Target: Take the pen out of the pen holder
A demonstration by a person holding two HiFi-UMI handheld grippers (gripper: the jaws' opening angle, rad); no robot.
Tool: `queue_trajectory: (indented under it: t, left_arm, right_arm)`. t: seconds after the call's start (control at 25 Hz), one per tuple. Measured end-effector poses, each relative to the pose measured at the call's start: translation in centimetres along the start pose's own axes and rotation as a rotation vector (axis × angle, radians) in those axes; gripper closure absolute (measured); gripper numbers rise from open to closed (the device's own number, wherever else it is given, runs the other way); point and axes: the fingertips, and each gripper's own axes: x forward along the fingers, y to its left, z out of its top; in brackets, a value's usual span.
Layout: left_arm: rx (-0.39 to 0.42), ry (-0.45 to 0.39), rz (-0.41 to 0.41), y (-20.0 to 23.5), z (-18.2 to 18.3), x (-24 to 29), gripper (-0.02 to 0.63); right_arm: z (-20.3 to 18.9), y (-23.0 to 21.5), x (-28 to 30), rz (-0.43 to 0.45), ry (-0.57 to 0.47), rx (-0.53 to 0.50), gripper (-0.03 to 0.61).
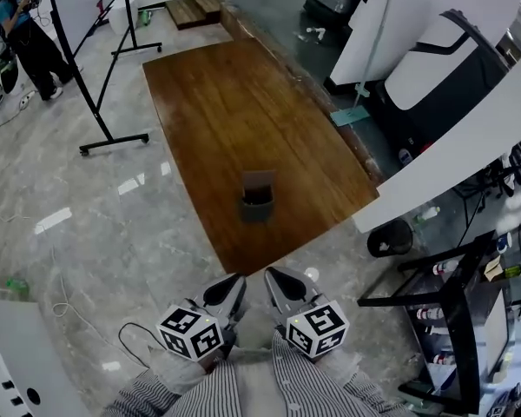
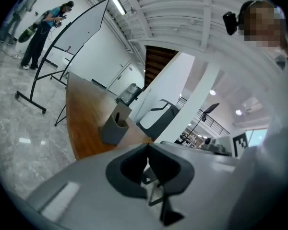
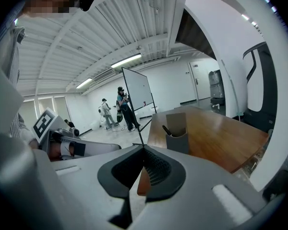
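Tongs clenched on nothing, both pairs: left tongs (image 1: 233, 281) and right tongs (image 1: 273, 276) side by side, short of the counter (image 1: 217, 102).

Approach step, by my reading: open one pair before arriving, come in above the rim, pinch the pen (image 3: 167, 130) at its exposed top, lift straight up. The other pair may steady the pen holder (image 1: 258, 202).

Pen leans inside the pen holder, which stands near the counter's close edge, straight ahead and well apart from both.

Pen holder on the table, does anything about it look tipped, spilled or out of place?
Nothing stands out. The pen holder stands upright on the wooden table, near its close end, with the pen leaning inside it. Nothing is spilled around it.
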Motion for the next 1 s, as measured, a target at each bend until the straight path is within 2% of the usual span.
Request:
queue_trajectory:
  t: [0.4, 0.76, 1.0]
  left_arm:
    - [-0.013, -0.011, 0.062, 1.7, 1.7, 2.9, 0.606]
    - [-0.051, -0.063, 0.123, 4.3, 2.9, 4.5, 0.606]
    - [-0.049, -0.079, 0.145, 6.0, 3.7, 5.9, 0.606]
  right_arm:
    - [1.8, -2.1, 3.1, 0.078, 0.048, -0.04, 0.578]
    - [2.4, -4.1, 6.2, 0.079, 0.087, -0.118, 0.578]
    - [2.8, -5.1, 8.8, 0.102, 0.089, -0.164, 0.578]
